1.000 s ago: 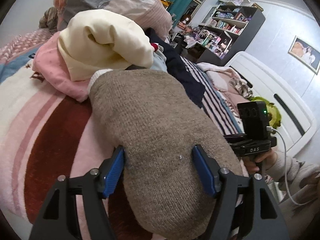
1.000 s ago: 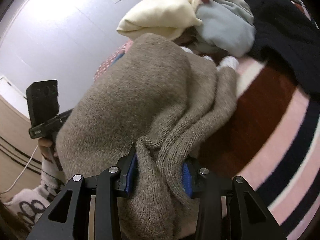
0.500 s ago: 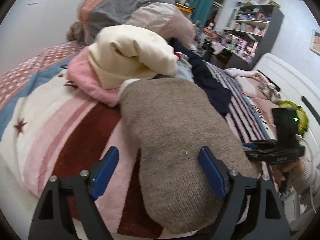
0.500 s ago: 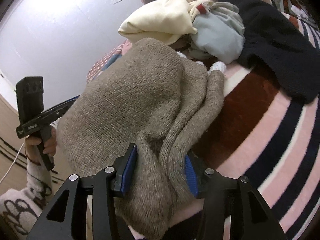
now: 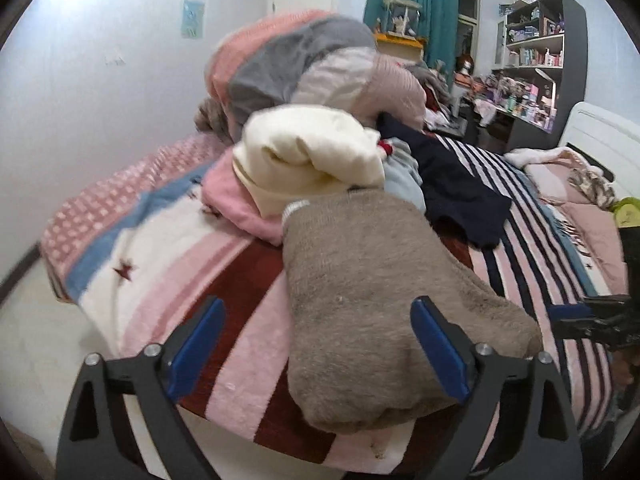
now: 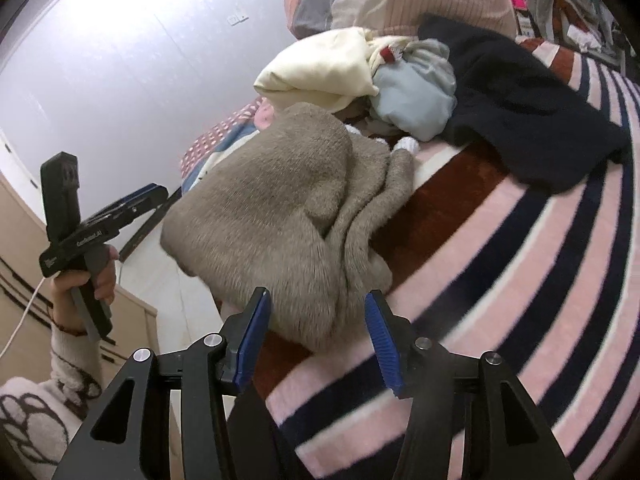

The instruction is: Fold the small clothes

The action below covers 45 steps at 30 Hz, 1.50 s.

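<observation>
Our left gripper is opening wide and our right gripper is opening too, apparently clear of the folded brown sweater.

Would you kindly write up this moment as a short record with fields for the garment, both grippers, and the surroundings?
garment: brown knit sweater, folded, lying on the striped blanket at the bed's edge
left gripper: left gripper jaws opening, pads clear of the sweater
right gripper: right gripper jaws opening, sweater's edge between the pads, not pressed
unfolded pile: cream garment, pale blue garment and navy garment behind the sweater
person: hand grips the left gripper's handle
</observation>
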Each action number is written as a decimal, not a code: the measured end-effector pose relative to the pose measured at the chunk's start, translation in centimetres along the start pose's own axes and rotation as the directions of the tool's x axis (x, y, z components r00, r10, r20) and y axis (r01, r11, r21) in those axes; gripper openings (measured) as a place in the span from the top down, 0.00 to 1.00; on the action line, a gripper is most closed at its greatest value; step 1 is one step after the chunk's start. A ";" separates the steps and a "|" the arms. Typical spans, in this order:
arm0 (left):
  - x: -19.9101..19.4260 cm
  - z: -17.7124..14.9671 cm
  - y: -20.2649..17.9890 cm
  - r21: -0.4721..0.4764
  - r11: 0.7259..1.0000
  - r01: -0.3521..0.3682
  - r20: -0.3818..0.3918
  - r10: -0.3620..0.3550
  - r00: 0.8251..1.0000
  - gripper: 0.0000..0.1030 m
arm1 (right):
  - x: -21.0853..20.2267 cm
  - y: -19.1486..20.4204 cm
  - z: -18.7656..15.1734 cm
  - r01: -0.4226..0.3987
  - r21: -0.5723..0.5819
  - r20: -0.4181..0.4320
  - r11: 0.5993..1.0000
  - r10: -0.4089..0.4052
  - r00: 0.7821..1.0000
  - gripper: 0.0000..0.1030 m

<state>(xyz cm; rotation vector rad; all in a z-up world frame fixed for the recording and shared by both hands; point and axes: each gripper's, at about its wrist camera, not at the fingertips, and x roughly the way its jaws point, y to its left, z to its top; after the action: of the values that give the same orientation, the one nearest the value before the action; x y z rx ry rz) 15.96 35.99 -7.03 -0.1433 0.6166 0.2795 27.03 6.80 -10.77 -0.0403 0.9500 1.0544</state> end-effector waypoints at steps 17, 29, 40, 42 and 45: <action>-11.1 -3.2 -20.7 0.115 0.991 0.074 0.308 -0.106 0.946 0.02 | -16.4 0.0 -12.5 0.404 0.002 0.329 0.915 -0.382 0.864 0.42; -17.2 -6.0 -30.7 0.193 0.975 0.107 0.411 -0.179 0.894 0.01 | -25.2 0.9 -19.4 0.640 0.144 0.499 0.755 -0.614 0.612 0.05; -19.2 -7.0 -31.1 0.209 0.972 0.109 0.421 -0.190 0.887 0.01 | -26.7 1.7 -21.0 0.634 0.200 0.526 0.747 -0.628 0.574 0.01; -19.1 -7.0 -30.8 0.205 0.973 0.108 0.420 -0.187 0.888 0.01 | -26.6 1.9 -21.0 0.633 0.200 0.529 0.748 -0.626 0.573 0.01; -19.0 -7.0 -30.4 0.198 0.974 0.109 0.414 -0.184 0.891 0.01 | -26.6 2.2 -21.0 0.632 0.195 0.535 0.750 -0.621 0.572 0.01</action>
<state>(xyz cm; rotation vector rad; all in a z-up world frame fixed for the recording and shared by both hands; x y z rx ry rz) 6.42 1.43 -0.07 0.0382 0.1839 0.1027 7.85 -20.57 -4.79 -0.0668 0.3015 0.3440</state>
